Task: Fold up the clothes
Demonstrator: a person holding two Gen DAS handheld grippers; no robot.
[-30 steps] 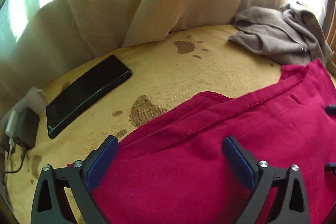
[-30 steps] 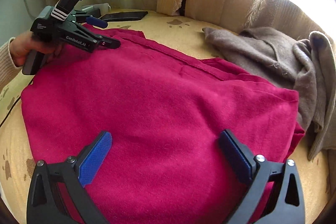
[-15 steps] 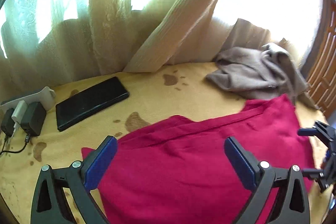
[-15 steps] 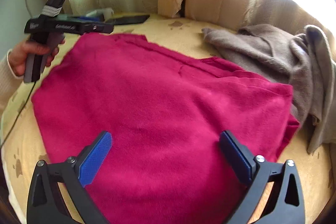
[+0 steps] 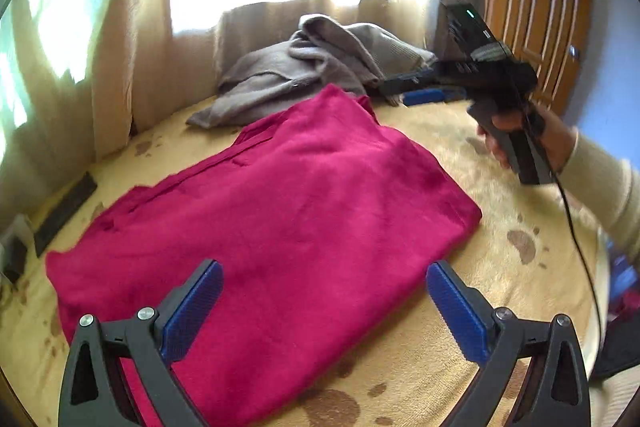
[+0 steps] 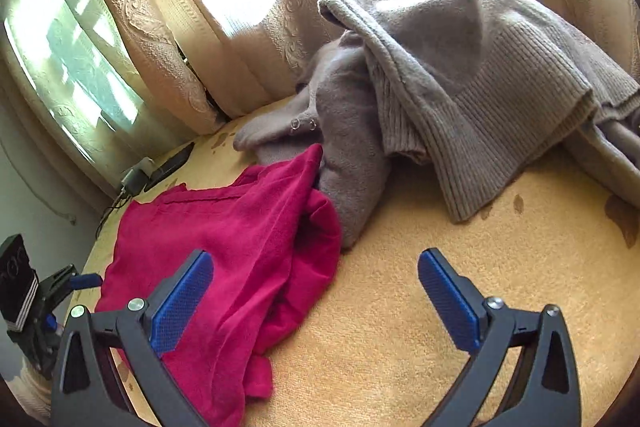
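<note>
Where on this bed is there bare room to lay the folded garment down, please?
Bare yellow blanket lies right of the crimson garment and in front of the grey cardigan, beneath the open right hand-held gripper. The window side is crowded: the cardigan, a phone and a charger.

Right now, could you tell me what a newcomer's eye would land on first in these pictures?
First the red garment, spread across the middle of the yellow blanket. Behind it, against the curtain, lies a crumpled grey sweater. Both grippers, left and right, hang open and empty.
</note>
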